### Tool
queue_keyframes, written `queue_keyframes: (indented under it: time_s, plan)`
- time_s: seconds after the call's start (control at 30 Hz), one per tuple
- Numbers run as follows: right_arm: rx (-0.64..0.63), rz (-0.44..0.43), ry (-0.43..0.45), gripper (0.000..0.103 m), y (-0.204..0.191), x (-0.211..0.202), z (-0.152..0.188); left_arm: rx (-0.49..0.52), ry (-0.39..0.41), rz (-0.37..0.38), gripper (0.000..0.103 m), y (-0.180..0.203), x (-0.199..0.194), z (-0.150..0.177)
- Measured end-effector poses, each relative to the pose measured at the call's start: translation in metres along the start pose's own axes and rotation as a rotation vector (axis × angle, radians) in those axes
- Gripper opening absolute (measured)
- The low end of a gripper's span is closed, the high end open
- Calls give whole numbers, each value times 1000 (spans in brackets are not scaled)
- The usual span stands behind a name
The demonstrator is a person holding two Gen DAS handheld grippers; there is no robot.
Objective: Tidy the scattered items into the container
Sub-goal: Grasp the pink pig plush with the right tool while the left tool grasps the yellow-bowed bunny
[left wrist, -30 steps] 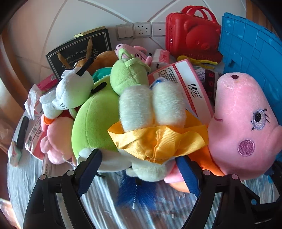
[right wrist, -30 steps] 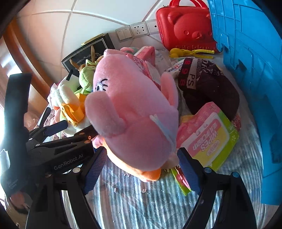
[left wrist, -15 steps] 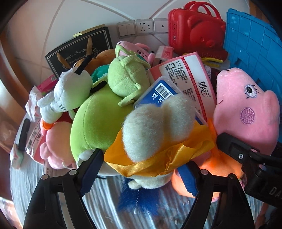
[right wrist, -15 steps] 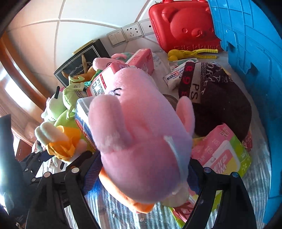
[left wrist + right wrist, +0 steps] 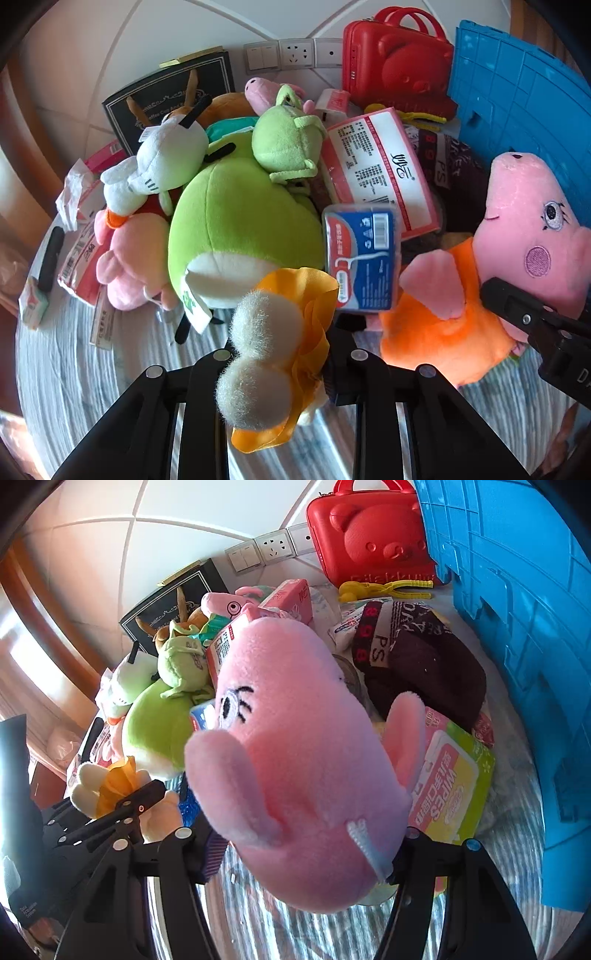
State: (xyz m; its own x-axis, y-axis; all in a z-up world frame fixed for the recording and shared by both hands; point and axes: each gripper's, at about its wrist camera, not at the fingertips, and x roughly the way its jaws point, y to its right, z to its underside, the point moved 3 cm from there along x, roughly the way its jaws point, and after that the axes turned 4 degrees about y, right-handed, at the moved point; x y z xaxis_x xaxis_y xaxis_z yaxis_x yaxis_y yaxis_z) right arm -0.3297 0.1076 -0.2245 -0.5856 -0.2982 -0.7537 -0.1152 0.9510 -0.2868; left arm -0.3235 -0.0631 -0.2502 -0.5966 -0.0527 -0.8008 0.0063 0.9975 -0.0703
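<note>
Here both tongs grip plush: left tongs [image 5: 284, 354] a cream toy [image 5: 262, 362], right tongs [image 5: 306, 853] the pink pig [image 5: 306, 760].

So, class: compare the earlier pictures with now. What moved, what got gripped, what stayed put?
The left gripper shut on the yellow-ribboned plush and pulled it off the pile. The right gripper closed on the pink pig. The green plush, red case and blue crate stayed.

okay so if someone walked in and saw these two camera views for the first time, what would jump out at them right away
The pink pig plush fills the right wrist view, clamped between the right gripper fingers. In the left wrist view, the left gripper pinches a fuzzy cream toy with an orange ribbon right up front. Behind it sits a big green plush, and the blue crate stands far right.
</note>
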Motion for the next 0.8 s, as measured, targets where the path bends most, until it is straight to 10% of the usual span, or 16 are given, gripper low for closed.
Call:
queue_keyframes:
  time_s: [0.8]
  plan:
    - [-152,3,165,62,-65,-94,-9,-36,221,-7,26,-29,-122,3]
